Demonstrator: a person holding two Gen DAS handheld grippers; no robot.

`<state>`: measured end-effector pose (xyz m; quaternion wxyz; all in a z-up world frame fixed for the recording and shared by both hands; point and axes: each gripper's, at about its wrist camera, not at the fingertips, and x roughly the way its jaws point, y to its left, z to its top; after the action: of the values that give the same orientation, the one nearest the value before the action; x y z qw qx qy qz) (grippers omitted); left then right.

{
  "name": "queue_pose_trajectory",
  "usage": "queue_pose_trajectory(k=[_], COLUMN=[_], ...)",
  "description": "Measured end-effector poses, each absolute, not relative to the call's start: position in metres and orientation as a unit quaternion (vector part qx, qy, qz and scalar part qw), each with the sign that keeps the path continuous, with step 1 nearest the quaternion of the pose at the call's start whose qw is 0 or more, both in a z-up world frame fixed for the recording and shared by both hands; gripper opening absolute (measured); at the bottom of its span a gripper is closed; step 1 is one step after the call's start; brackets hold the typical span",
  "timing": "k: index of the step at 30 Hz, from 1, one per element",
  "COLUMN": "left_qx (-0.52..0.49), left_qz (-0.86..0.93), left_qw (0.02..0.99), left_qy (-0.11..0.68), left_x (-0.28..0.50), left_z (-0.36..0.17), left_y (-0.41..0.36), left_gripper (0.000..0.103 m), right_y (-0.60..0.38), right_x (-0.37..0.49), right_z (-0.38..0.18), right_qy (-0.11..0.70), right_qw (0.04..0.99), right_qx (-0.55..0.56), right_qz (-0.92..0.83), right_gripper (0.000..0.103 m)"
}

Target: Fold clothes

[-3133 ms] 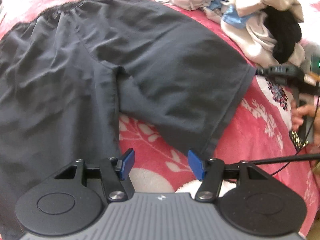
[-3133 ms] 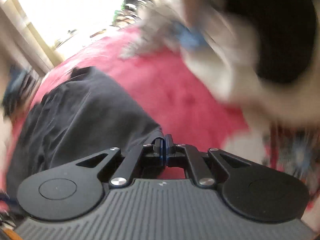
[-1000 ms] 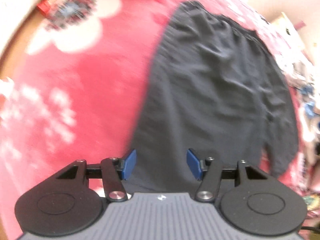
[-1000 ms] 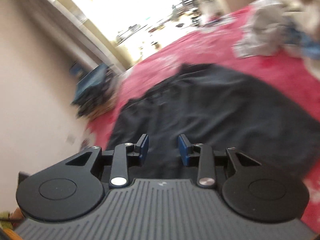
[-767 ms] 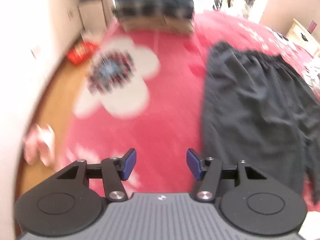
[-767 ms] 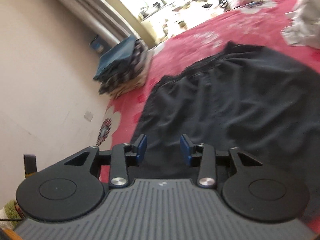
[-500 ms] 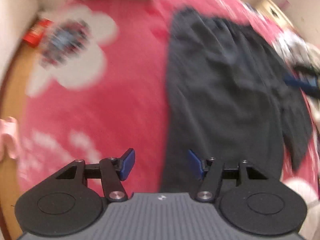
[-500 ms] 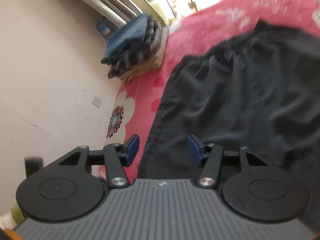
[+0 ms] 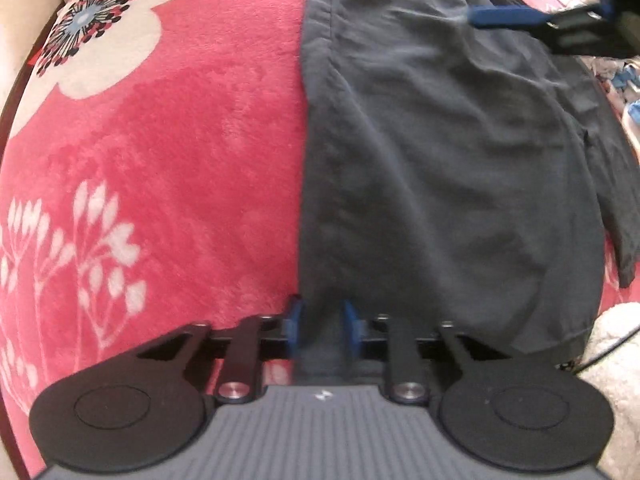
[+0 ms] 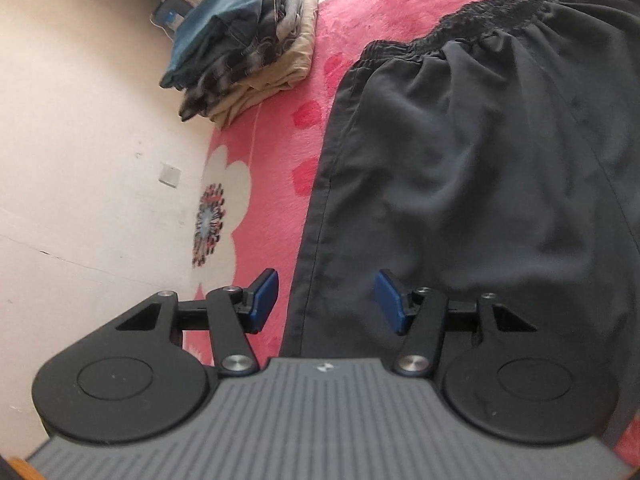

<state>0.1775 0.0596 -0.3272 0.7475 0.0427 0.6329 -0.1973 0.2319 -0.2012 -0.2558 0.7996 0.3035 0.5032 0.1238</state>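
Closing on the shorts (image 9: 440,152) hem, left gripper (image 9: 319,326) was wider earlier; right gripper (image 10: 326,300) open.

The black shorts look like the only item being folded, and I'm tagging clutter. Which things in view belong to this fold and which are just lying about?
In the job:
- black shorts, spread flat on the pink blanket
- left gripper, jaws closing over the shorts' side edge
- right gripper, open above the same edge

Lying about:
- stack of folded clothes by the wall
- loose garments beyond the shorts

Matt cloth shorts (image 9: 440,160), fuzzy blanket (image 9: 180,140)
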Motion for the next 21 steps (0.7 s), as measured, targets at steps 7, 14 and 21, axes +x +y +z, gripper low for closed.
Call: queue_pose_trajectory(k=[7, 14, 21], left_qx=[-0.027, -0.069, -0.085], left_qz=[-0.195, -0.273, -0.351], left_qw=[0.759, 0.776, 0.779], left_qy=[0.621, 0.565, 0.512], left_x=[0.176, 0.162, 0.15], left_z=[-0.319, -0.28, -0.246], left_y=[0.072, 0.069, 0.046], left_gripper=[0.002, 0.001, 0.001], right_y=[-0.14, -0.102, -0.104], right_x=[0.277, 0.306, 0.311], right_z=[-0.272, -0.289, -0.297], right_qy=[0.534, 0.549, 0.558], right_qw=[0.814, 0.823, 0.819], right_qx=[0.197, 0.091, 0.042], right_qz=[0.116, 0.113, 0.123], right_gripper=[0.055, 0.055, 0.017])
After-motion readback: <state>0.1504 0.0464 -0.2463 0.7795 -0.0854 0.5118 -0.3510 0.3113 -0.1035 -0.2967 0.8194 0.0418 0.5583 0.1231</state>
